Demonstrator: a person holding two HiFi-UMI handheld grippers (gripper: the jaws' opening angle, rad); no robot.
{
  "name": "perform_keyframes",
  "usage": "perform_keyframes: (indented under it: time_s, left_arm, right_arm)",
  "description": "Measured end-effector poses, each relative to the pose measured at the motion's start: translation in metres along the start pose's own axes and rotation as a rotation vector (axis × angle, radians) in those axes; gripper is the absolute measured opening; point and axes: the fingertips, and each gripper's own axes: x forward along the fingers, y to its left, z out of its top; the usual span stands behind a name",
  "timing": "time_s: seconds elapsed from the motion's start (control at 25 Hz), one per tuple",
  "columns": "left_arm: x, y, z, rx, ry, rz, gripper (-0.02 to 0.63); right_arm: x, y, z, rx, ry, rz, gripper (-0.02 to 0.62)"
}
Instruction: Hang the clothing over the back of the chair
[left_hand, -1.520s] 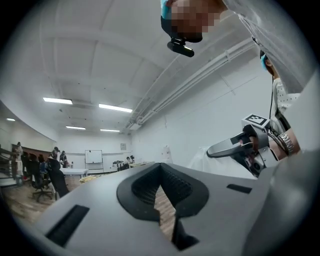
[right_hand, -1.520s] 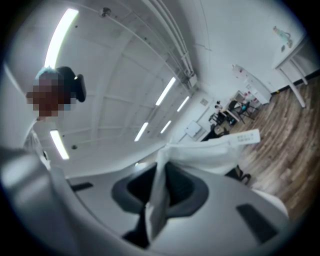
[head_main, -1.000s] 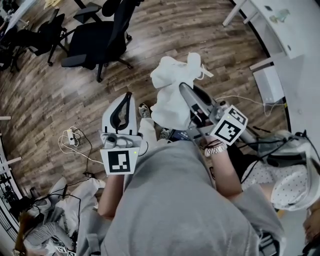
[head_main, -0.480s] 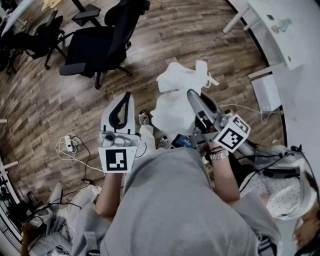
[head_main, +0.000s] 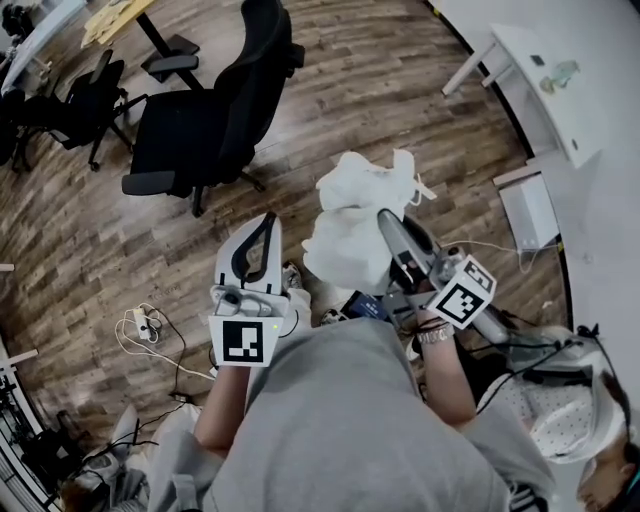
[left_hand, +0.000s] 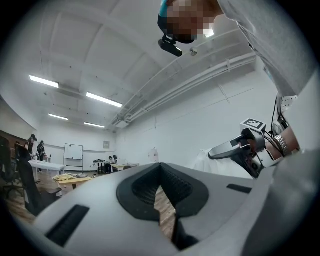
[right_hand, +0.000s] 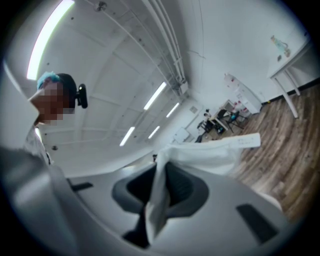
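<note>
White clothing (head_main: 352, 205) hangs bunched from the right gripper (head_main: 387, 218), whose jaws are clamped on its fabric. The left gripper (head_main: 266, 222) is closed and empty. The black chair (head_main: 215, 110) stands far left across open wooden floor (head_main: 400, 90).

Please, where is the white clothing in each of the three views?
Head view: white clothing, centre.
Left gripper view: low, right of centre.
Right gripper view: centre, pinched in the tongs, spreading right.
Shared landmark: the wooden floor.
</note>
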Motion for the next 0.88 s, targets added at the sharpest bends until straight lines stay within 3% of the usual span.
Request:
perform_keyframes:
  time_s: [0.36, 0.88]
  left_arm:
    - [0.046, 0.054, 0.001, 0.002, -0.019, -0.049, 0.034]
    - [0.075, 0.085, -0.001, -0.001, -0.048, -0.094, 0.034]
  right_arm:
    - [0.055, -0.017, 0.029, -0.007, -0.064, -0.022, 0.060]
    - [0.088, -0.029, 0.058, -0.035, -0.146, -0.045, 0.060]
